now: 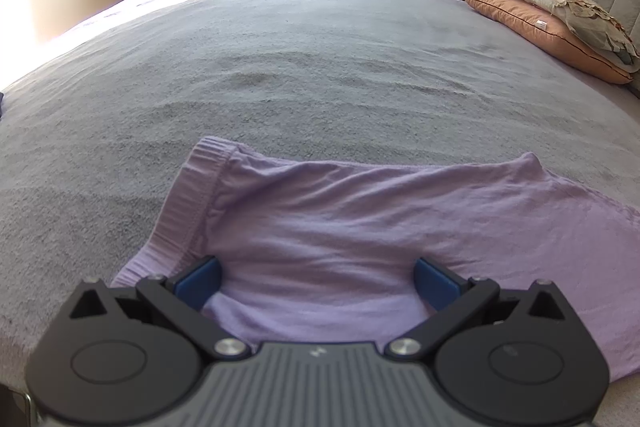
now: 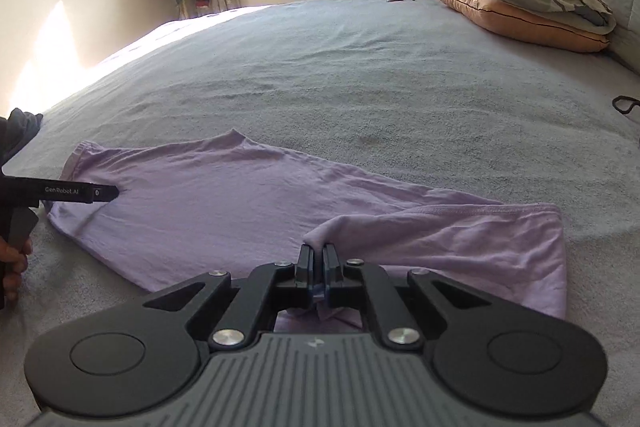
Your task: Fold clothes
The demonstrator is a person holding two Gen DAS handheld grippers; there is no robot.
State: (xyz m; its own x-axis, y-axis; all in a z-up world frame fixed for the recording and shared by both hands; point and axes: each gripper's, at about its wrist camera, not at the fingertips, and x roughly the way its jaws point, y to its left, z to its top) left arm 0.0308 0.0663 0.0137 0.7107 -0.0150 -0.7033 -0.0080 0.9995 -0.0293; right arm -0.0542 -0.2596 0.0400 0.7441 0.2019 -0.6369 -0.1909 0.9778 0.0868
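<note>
One lilac shirt (image 2: pixel 248 211) lies spread across the lower middle of a grey bed (image 2: pixel 360 75), where the right hand-held gripper (image 2: pixel 319 259) pinches a raised fold of its cloth between nearly closed jaws, likely to carry that edge over for a fold. The left hand-held gripper (image 1: pixel 316 281), low in its own view, stands wide with the shirt between its pads but not pinched, seemingly steadying the collar end. Two hand-held grippers work one garment; two pillows (image 2: pixel 532 7) are stacked at upper right.
</note>
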